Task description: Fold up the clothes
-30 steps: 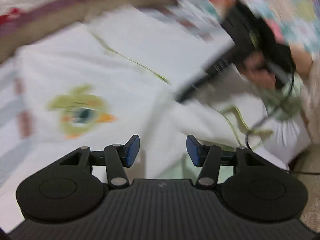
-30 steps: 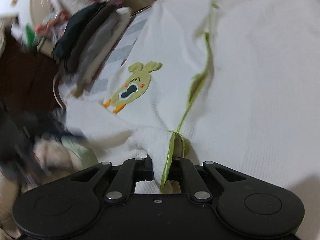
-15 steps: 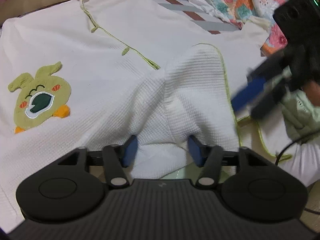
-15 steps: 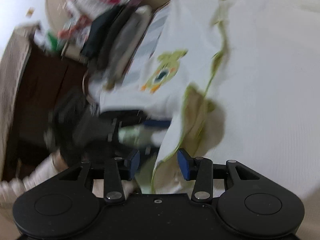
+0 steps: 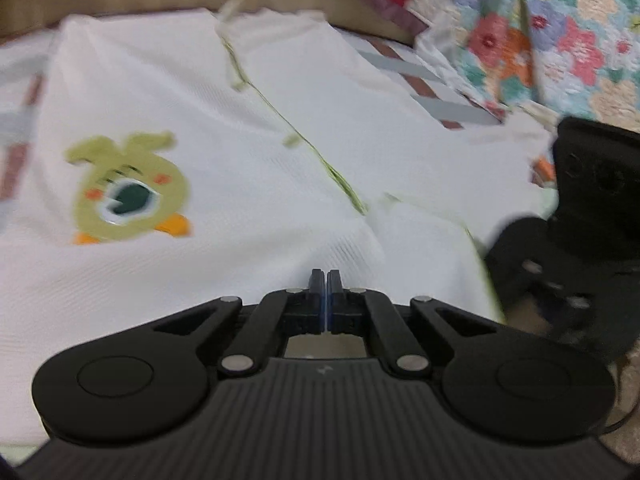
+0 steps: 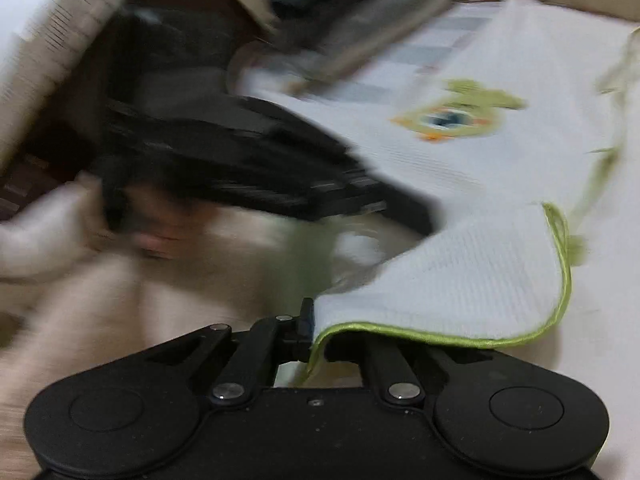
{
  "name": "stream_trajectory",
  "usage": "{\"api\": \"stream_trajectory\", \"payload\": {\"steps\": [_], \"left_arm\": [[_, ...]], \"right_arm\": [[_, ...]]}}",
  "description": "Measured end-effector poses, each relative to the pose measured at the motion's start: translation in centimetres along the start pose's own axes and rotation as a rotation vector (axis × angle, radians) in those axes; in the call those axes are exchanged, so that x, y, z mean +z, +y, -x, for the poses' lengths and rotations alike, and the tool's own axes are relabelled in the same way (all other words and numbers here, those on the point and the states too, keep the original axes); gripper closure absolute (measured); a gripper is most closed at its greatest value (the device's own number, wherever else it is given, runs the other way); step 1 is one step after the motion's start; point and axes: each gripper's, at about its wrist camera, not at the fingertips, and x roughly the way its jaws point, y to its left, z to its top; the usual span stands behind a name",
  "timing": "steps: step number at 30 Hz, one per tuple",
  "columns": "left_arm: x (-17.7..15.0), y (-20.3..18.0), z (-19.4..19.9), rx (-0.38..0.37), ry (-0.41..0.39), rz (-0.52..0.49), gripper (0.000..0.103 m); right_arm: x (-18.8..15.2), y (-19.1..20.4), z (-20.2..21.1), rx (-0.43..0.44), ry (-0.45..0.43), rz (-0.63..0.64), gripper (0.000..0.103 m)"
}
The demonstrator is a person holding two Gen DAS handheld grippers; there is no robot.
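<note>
Where floral quilt borders white garment

Beside the white garment, the right wrist view smears into motion blur: the left gripper is a dark streak and the hand under it a pale smudge. The garment's green-trimmed corner drapes over the right gripper, hiding one finger. In the left wrist view the garment's cartoon patch is blurred, and the picture's right edge cuts off the right gripper.
</note>
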Motion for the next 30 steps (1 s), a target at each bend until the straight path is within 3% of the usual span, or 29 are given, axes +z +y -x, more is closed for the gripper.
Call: {"api": "stream_trajectory", "payload": {"steps": [4, 5, 9, 10, 12, 15, 19, 22, 24, 28, 30], "left_arm": [[-0.3, -1.1, 4.0, 0.006, -0.101, -0.033, 0.098], [-0.4, -1.2, 4.5, 0.005, -0.102, -0.041, 0.092], [-1.8, -1.2, 1.5, 0.024, 0.073, -0.102, 0.076], [-2.4, -1.1, 0.4, 0.025, 0.127, -0.109, 0.076], [-3.7, -0.8, -1.5, 0.04, 0.223, -0.106, 0.075], [-4.2, -1.2, -2.7, 0.062, 0.292, -0.145, 0.075], [-3.8, -1.9, -1.7, 0.029, 0.261, -0.177, 0.066], [-3.3, -2.5, -0.5, -0.011, 0.199, -0.175, 0.063], [-2.8, -3.2, 0.1, -0.038, 0.163, -0.165, 0.056], [-2.6, -4.9, -1.3, -0.131, 0.179, -0.145, 0.053], [-3.0, -6.1, -2.7, -0.114, 0.223, -0.172, 0.053]], "right_arm": [[-0.4, 1.1, 2.2, 0.157, 0.05, -0.04, 0.097], [-0.6, 1.0, 2.2, 0.144, 0.081, -0.048, 0.097], [-0.9, 0.8, -0.7, 0.093, 0.219, -0.025, 0.089], [-1.0, 1.3, -1.3, 0.102, 0.239, 0.002, 0.087], [-0.8, 2.6, -1.8, 0.141, 0.281, 0.078, 0.075], [-0.6, 4.7, -1.9, 0.12, 0.349, 0.226, 0.063], [0.4, 3.8, 1.3, 0.062, 0.262, 0.227, 0.063], [0.5, 0.8, 7.0, 0.017, 0.079, 0.098, 0.063], [0.0, -1.2, 10.4, -0.035, -0.012, -0.005, 0.062], [-1.5, -2.4, 11.8, -0.117, 0.04, -0.126, 0.062], [-2.1, -2.0, 11.1, -0.13, 0.087, -0.114, 0.062]]}}
